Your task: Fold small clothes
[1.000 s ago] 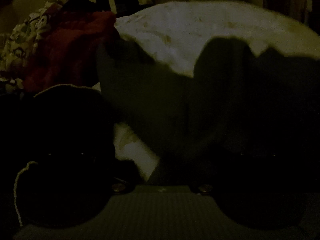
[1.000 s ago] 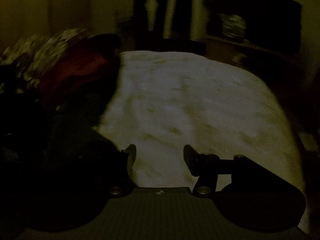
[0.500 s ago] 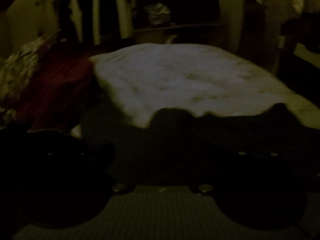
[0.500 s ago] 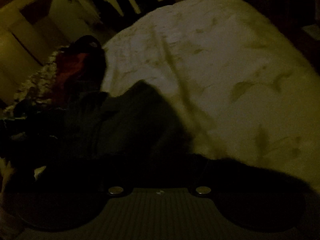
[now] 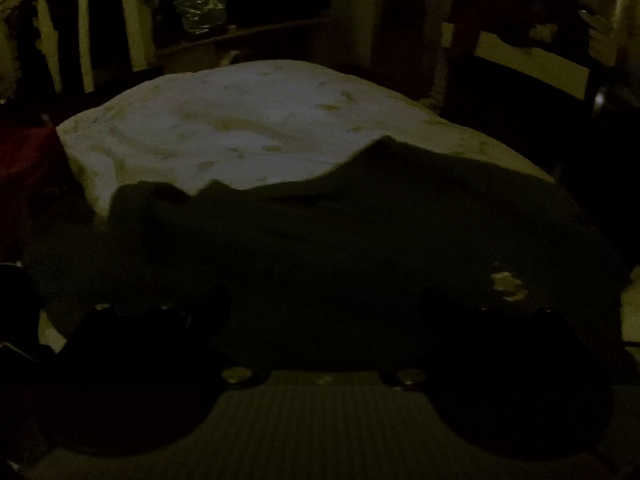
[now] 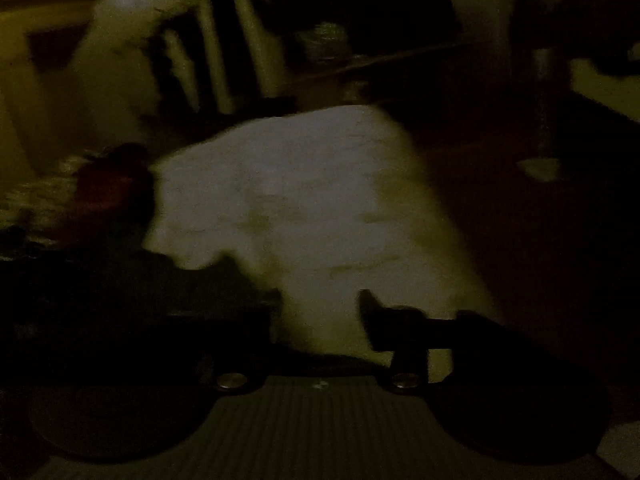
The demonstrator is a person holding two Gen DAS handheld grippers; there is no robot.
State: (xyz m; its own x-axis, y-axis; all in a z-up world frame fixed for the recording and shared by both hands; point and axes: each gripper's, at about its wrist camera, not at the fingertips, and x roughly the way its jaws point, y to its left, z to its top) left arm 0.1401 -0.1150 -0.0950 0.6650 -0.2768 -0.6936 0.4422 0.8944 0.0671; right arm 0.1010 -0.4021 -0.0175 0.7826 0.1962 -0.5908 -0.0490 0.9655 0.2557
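Note:
The scene is very dark. A dark garment (image 5: 360,240) lies spread across the near part of a pale cloth-covered surface (image 5: 248,128) in the left wrist view. My left gripper (image 5: 324,320) sits right at the garment's near edge, and the dark cloth hides its fingers. In the blurred right wrist view my right gripper (image 6: 320,312) is open and empty over the pale surface (image 6: 304,200). Its right fingertip (image 6: 372,308) shows clearly. The dark garment (image 6: 168,280) lies to its left.
A red garment (image 6: 104,192) and patterned clothes (image 6: 36,200) are piled at the left. A wooden chair (image 5: 520,72) stands at the right. A dark shelf with a shiny object (image 5: 200,12) is behind the surface.
The dark garment went from hanging in front of the left camera to lying spread flat on the surface. The right gripper pulled away to the right, and its open fingers show again.

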